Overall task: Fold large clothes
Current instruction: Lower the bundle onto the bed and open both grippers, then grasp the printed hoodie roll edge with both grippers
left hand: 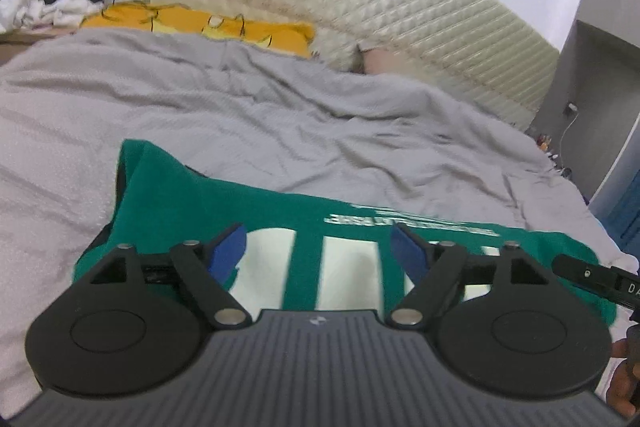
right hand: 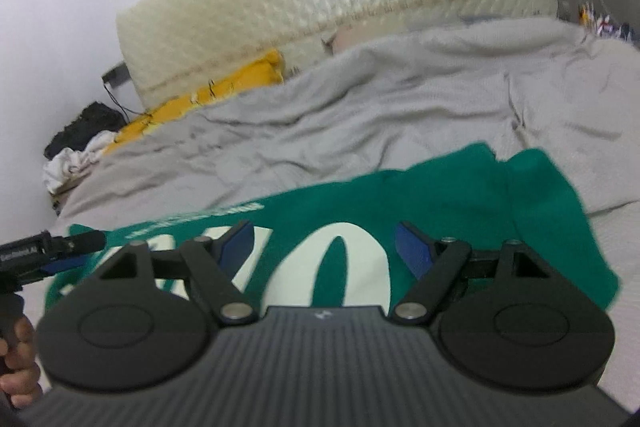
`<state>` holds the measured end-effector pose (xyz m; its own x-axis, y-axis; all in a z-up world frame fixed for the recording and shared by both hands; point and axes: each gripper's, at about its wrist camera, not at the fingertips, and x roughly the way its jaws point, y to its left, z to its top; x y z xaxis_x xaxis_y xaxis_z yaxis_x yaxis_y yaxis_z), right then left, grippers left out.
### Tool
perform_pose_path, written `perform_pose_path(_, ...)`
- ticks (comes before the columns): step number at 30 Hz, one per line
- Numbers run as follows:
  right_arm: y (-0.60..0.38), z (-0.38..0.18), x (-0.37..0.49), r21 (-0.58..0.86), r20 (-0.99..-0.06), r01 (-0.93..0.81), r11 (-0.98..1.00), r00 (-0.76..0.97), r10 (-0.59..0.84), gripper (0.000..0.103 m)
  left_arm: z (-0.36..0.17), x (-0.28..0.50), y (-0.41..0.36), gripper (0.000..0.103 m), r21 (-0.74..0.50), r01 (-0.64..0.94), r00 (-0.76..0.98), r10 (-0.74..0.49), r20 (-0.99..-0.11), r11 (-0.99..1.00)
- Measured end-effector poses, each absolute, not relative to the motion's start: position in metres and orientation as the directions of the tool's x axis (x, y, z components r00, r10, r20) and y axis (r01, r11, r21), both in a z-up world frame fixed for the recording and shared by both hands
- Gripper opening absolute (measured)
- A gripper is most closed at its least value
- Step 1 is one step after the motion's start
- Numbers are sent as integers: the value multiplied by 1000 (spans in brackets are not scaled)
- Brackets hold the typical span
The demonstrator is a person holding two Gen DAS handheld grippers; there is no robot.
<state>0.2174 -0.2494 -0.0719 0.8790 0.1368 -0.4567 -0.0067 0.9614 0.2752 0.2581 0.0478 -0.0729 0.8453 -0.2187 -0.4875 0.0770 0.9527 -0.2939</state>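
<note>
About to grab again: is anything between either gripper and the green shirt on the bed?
Nothing visible. The green shirt lies flat on the grey bedcover, directly beyond the open left gripper and right gripper. Pillows and the clothes pile sit far behind.

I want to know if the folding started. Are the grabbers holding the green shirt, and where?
Nothing is held. Left gripper and right gripper both hang open above the green shirt, with no cloth between their pads.

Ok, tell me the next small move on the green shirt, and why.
Probably lower both claws to the shirt's near edge and close on it. The left claw and right claw are open and empty above the shirt, which lies spread, print up, on the grey cover, so nothing is gripped for a fold yet.
</note>
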Motion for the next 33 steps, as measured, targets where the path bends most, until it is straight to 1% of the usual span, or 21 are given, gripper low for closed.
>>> perform_pose_path(5,-234,-66,194,231,-449,-45,972,882,148,80,-57,225,34,85,-238,106,863,-208,-460,966)
perform_pose_path(8,-226,-71,193,207,-472,-50,977,870,144,80,-60,216,26,85,-200,119,856,-203,-475,973)
perform_pose_path(10,-224,-79,201,209,-510,-53,976,846,156,80,-68,215,18,85,-160,120,841,-186,-508,980)
perform_pose_path(12,-223,-93,215,209,-583,-45,977,796,161,80,-79,220,11,85,-122,115,817,-164,-553,986)
perform_pose_path(13,-224,-101,220,220,-599,-41,975,783,168,81,-85,224,8,86,-110,116,805,-158,-572,987)
perform_pose_path(14,-224,-106,222,227,-600,-39,973,781,171,82,-90,226,7,87,-107,117,800,-157,-579,987)
perform_pose_path(16,-222,-112,227,220,-600,-43,975,782,170,82,-95,231,8,94,-128,116,793,-170,-585,985)
perform_pose_path(18,-219,-113,230,208,-603,-42,977,781,162,83,-101,238,9,97,-143,113,782,-177,-598,983)
perform_pose_path(21,-218,-114,226,208,-595,-39,977,788,158,83,-105,241,7,101,-123,116,784,-167,-598,986)
perform_pose_path(24,-219,-108,220,217,-591,-21,976,793,149,84,-101,238,7,102,-134,109,783,-168,-600,985)
perform_pose_path(26,-219,-102,211,201,-589,4,980,800,118,84,-95,231,8,102,-135,91,787,-154,-598,987)
perform_pose_path(28,-218,-94,198,195,-561,-6,981,819,117,84,-86,222,11,102,-134,77,792,-142,-593,988)
perform_pose_path(31,-216,-82,179,172,-535,-9,985,839,101,84,-71,201,19,102,-167,59,805,-146,-576,984)
perform_pose_path(32,-216,-79,175,174,-526,-14,985,844,105,86,-67,194,21,102,-177,53,808,-146,-570,983)
perform_pose_path(33,-216,-76,170,180,-523,-18,983,845,111,91,-63,185,24,102,-186,47,812,-146,-565,981)
